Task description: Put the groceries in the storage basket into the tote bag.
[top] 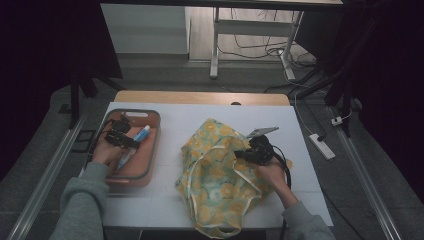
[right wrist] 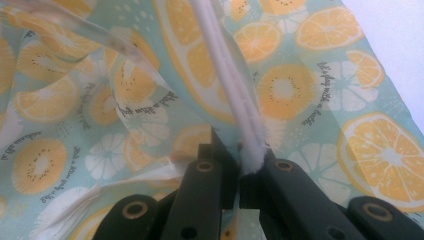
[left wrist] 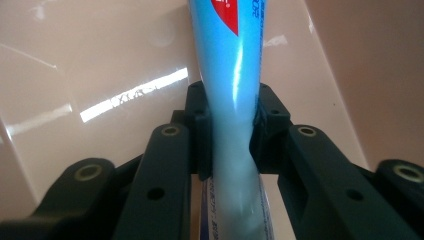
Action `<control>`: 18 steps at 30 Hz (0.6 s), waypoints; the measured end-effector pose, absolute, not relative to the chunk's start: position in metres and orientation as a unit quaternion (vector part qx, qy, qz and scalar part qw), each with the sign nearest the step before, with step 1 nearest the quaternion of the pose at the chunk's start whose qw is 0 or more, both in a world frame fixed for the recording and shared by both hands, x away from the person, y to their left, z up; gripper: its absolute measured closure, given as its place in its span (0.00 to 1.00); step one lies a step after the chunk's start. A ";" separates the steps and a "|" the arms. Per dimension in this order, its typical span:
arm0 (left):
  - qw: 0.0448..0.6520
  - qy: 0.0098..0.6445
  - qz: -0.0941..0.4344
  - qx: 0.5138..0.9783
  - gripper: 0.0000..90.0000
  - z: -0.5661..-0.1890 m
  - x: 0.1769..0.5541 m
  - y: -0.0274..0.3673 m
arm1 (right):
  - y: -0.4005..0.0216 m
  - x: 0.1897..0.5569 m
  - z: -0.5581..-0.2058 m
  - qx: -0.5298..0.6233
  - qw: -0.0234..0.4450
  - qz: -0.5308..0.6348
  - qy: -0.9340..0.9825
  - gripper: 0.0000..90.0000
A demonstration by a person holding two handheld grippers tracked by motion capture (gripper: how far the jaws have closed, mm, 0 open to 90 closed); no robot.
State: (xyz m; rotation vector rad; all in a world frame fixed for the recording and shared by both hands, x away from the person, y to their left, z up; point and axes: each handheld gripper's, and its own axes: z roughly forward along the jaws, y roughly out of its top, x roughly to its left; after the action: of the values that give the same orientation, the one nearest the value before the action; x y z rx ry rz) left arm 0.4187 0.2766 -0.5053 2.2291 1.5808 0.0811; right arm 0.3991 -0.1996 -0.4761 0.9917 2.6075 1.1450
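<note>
Blue and glossy, the toothpaste tube (left wrist: 235, 90) lies in the salmon-pink tray (top: 152, 145) at the left of the white tabletop (top: 170, 120), pinched between the jaws of the left hand-held gripper (left wrist: 231, 130). Near the tabletop's middle sits a citrus-print fabric bag (top: 212, 170), pale teal with orange slices. The right hand-held gripper (right wrist: 239, 165) is clamped on the bag's white strap (right wrist: 225, 70).
</note>
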 end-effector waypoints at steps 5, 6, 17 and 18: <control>0.246 0.561 0.051 0.789 0.82 -0.490 0.407 0.284 | -0.200 0.400 -0.476 0.330 0.063 0.379 0.863 0.98; 0.259 0.556 0.057 0.787 0.82 -0.483 0.404 0.286 | -0.201 0.400 -0.476 0.330 0.063 0.379 0.862 0.98; 0.382 0.457 0.118 0.795 0.82 -0.395 0.344 0.275 | -0.200 0.400 -0.475 0.329 0.066 0.380 0.862 0.98; 0.391 0.446 0.118 0.796 0.82 -0.390 0.340 0.269 | -0.200 0.399 -0.475 0.330 0.066 0.380 0.862 0.98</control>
State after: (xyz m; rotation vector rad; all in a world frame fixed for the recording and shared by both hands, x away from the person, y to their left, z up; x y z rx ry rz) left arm 0.3398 0.2694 -0.3903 2.0232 1.1336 0.3002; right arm 0.3995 -0.1996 -0.4745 0.9938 2.5984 1.1475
